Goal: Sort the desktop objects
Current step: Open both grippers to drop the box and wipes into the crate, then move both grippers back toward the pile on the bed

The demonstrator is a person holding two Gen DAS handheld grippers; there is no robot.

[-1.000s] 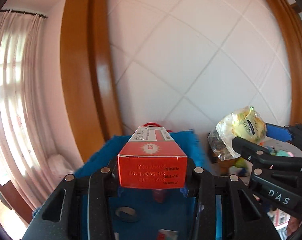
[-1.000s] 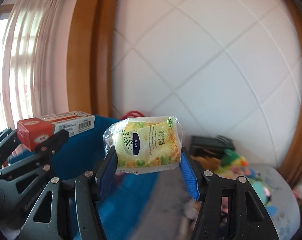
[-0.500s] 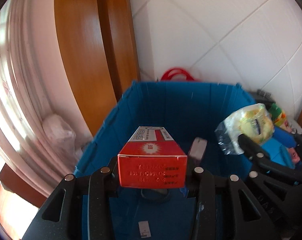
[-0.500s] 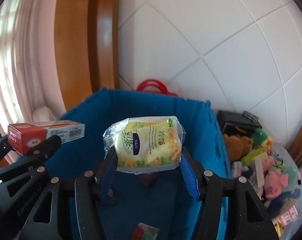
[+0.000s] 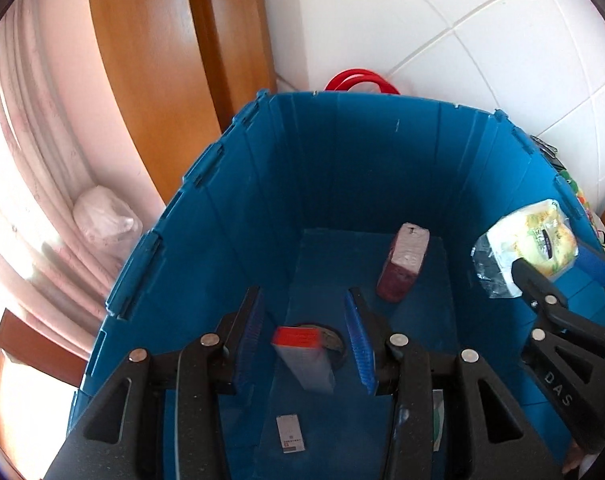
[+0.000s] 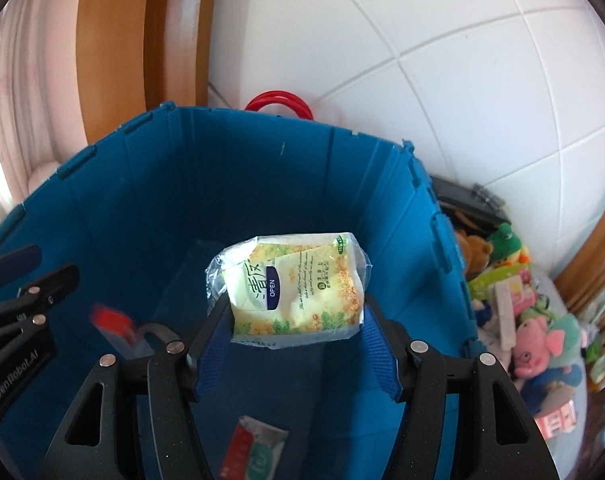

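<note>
A deep blue bin (image 5: 222, 220) fills both views (image 6: 122, 200). My left gripper (image 5: 306, 340) is open over it. The red and white box (image 5: 302, 356) lies below the fingers inside the bin, blurred in the right wrist view (image 6: 116, 330). My right gripper (image 6: 294, 344) is over the bin with a yellow tissue pack (image 6: 294, 284) between its blue pads; the pads stand wide and the pack's lower edge rests between them. The pack also shows in the left wrist view (image 5: 526, 244).
In the bin lie a dark red packet (image 5: 402, 268), a tape roll (image 5: 332, 344), a small white card (image 5: 290, 434) and a red-green packet (image 6: 254, 452). Plush toys (image 6: 534, 320) pile to the right. A wooden door frame (image 5: 162, 80) and tiled wall stand behind.
Both grippers tilted down over the bin. The left gripper opened and the red box fell into the bin. The right gripper's pads spread wider around the tissue pack.
</note>
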